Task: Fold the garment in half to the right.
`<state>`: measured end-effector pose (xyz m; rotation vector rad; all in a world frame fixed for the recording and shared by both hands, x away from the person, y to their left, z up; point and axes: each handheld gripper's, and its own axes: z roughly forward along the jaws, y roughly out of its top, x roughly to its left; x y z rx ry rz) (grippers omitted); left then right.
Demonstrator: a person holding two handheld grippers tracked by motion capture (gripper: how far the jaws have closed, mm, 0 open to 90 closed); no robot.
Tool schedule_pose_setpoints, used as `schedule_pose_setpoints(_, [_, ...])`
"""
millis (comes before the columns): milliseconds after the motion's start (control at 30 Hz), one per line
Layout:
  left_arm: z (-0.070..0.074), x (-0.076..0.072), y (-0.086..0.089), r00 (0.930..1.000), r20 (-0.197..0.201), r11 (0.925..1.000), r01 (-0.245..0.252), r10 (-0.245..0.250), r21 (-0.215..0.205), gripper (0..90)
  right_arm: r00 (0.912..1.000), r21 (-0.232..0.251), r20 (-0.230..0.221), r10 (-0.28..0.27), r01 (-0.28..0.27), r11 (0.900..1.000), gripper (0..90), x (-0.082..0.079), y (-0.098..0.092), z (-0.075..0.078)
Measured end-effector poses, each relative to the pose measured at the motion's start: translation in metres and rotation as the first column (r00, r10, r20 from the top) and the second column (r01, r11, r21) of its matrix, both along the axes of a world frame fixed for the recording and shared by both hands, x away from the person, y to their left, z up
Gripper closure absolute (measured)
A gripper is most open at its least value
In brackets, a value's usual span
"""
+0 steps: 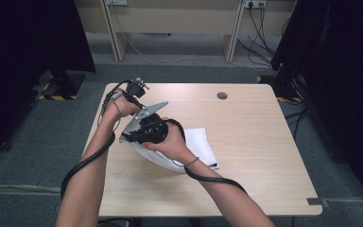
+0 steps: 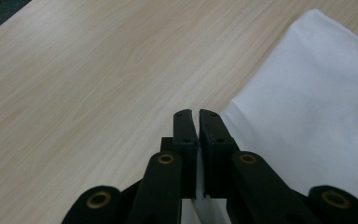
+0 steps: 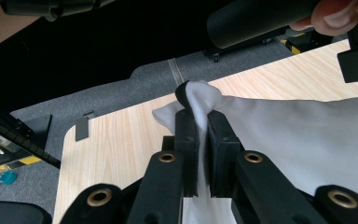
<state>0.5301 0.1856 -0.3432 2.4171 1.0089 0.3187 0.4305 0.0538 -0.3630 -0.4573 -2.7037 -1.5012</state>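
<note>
Two grippers clamped on the white cloth (image 3: 284,135) here: my right gripper (image 3: 197,114) pinches a bunched corner, my left gripper (image 2: 196,114) grips the edge, cloth trailing right across the counter (image 2: 84,84).

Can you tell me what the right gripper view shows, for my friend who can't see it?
The right gripper has its black fingers pinched shut on a bunched corner of a white cloth, over a light wooden table.

high: above, facing down | gripper views: close, along jaws | shared: table (image 1: 246,142), white cloth (image 1: 203,142)
</note>
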Motion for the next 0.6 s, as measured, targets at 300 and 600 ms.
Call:
schedule_pose_setpoints(300, [0.0045, -0.0011, 0.0029, 1.0, 0.003, 1.0, -0.003, 0.003, 0.008, 85.4, 1.0, 0.014, 0.006, 0.006, -0.006, 1.0, 85.1, -0.0015, 0.0032, 0.0055])
schedule_pose_setpoints(600, [0.0067, -0.0021, 0.0057, 0.9999, 0.003, 0.9999, -0.011, 0.011, 0.007, 85.4, 0.9999, 0.016, 0.009, 0.011, -0.011, 1.0, 85.1, -0.0025, 0.0061, 0.0079])
